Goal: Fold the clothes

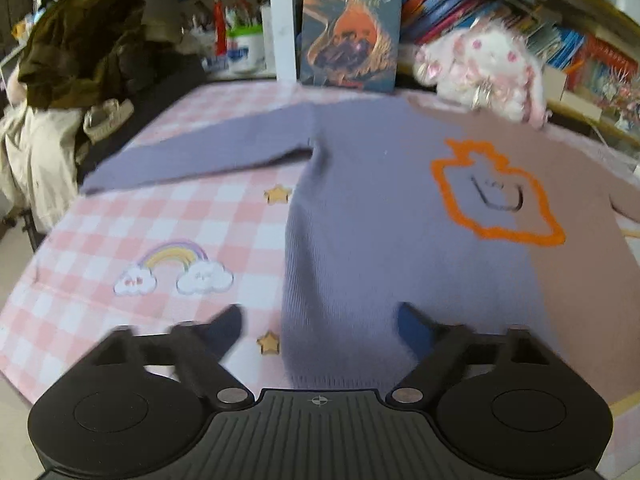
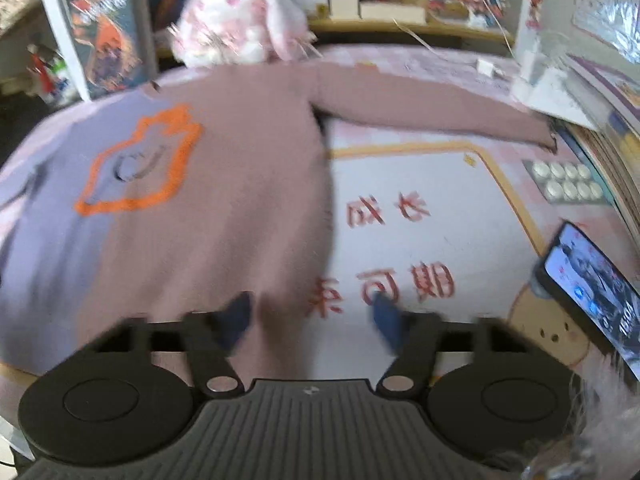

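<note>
Because the sweater (image 1: pixel 380 208) lies flat on the table (image 1: pixel 168 216) with its sleeves spread toward the side edges, you can take its hem first. In the left wrist view, your left gripper (image 1: pixel 320 322) pitches downward at the near edge, jaws apart and empty, straddling the hem's purple corner. In the right wrist view, your right gripper (image 2: pixel 312 316) pitches down likewise, jaws apart and empty, one finger over the mauve corner and one over the bare mat (image 2: pixel 420 200).
</note>
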A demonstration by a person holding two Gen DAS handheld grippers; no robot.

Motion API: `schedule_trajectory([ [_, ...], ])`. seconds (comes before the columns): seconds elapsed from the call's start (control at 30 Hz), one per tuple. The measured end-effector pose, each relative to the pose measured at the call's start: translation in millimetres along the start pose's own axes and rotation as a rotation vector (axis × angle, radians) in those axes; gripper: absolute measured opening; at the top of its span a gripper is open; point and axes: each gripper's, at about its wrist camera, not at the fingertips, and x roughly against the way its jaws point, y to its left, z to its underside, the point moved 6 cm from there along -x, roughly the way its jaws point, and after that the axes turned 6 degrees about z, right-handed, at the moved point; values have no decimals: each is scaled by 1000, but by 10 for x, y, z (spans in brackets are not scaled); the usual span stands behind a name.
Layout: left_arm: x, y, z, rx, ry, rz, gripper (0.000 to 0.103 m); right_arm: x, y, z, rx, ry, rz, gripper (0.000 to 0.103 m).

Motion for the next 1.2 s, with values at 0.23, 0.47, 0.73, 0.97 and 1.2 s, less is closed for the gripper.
schedule_trajectory([
  [0.23, -127, 77, 10, 22, 46, 43, 33, -1, 99, 60, 47, 34, -54, 20],
  [0.47, -99, 79, 8, 22, 42, 52, 30, -12, 122, 39, 44, 38, -73, 13],
  [0.73, 202, -3, -118, 41, -51, 64, 47, 108, 103, -30, 39, -1, -71, 17],
  [0.97, 410, -169, -66, -10, -95, 60, 47, 243, 94, -35, 3, -51, -130, 1],
  [1.2, 386, -231, 47, -34, -69, 96, 78, 287, 158, 51, 26, -67, -80, 15],
])
